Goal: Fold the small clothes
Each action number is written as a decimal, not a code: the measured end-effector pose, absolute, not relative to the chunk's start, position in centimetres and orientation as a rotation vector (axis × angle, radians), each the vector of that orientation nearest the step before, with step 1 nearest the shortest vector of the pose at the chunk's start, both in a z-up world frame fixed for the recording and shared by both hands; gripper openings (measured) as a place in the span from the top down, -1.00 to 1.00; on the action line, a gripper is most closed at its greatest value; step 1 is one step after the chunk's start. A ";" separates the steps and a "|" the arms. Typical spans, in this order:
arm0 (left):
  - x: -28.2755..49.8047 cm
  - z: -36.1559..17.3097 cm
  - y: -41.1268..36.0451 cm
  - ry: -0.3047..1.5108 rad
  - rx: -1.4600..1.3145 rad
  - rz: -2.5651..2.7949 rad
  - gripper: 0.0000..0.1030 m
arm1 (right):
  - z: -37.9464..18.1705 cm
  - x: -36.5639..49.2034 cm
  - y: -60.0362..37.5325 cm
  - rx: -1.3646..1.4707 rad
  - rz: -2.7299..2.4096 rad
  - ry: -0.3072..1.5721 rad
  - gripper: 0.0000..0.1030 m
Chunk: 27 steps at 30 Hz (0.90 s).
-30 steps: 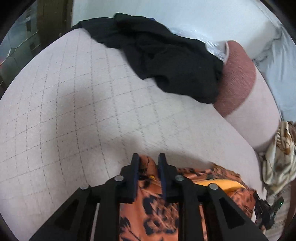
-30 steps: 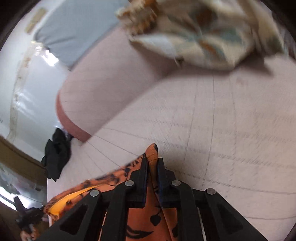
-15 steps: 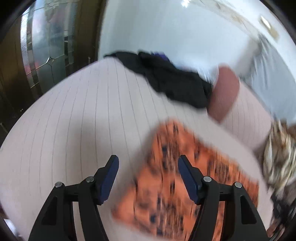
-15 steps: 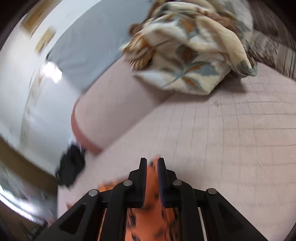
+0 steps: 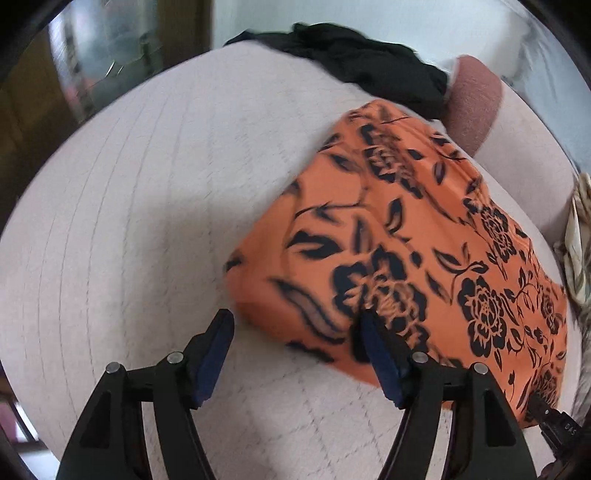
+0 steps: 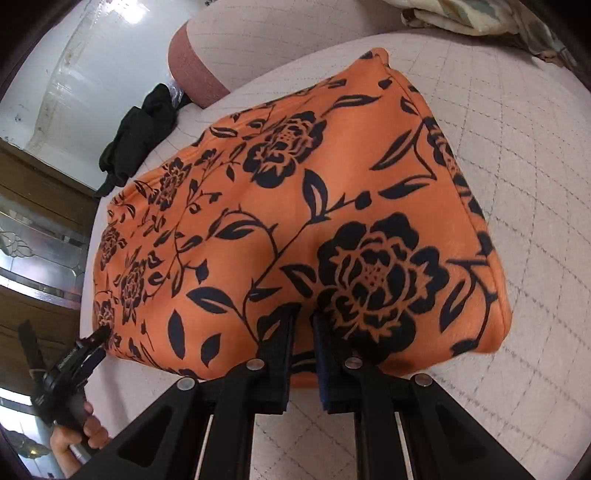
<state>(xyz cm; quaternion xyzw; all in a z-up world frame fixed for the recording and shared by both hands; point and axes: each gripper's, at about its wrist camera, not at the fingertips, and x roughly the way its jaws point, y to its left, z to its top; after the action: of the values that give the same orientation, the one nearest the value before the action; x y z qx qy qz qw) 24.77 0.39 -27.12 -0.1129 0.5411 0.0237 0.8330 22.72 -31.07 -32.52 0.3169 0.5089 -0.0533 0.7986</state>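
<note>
— Status of both grippers?

— Left gripper [image 5: 295, 332]: I read its jaws wide apart, gripping nothing, its right finger at the near edge of the orange floral garment [image 5: 406, 236]. Right gripper [image 6: 303, 325]: jaws pressed together on that garment's near edge.

— Garment location?

— Spread on the quilted bed cover [image 5: 147, 206], apart from the black clothes [image 5: 362, 62] beside the bolster [image 5: 472, 99].

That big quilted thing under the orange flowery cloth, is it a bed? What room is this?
Probably a bedroom: the pale quilted bedcover spreads wide under the orange black-flowered garment, with a pink cylindrical bolster and a crumpled floral blanket at its edge.
</note>
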 end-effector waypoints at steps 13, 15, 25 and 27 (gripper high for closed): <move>23.8 -26.3 -4.2 1.044 0.027 0.030 -0.40 | -33.2 27.0 -23.9 0.642 0.007 1.071 0.75; 24.0 -26.4 -5.0 1.033 0.056 0.020 -0.40 | -32.4 27.1 -24.0 0.633 0.006 1.078 0.75; 24.0 -25.9 -6.4 1.006 0.095 -0.005 -0.40 | -32.0 29.3 -20.7 0.555 0.073 1.010 0.70; 24.3 -26.0 -6.6 1.005 0.100 -0.005 -0.40 | -32.2 29.6 -20.6 0.545 0.076 0.976 0.70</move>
<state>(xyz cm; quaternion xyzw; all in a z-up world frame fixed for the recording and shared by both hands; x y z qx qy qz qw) 24.28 -6.62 -26.05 0.0478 0.4816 -0.0022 0.8751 29.60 -20.58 -32.16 0.2583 0.4630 0.0359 0.8471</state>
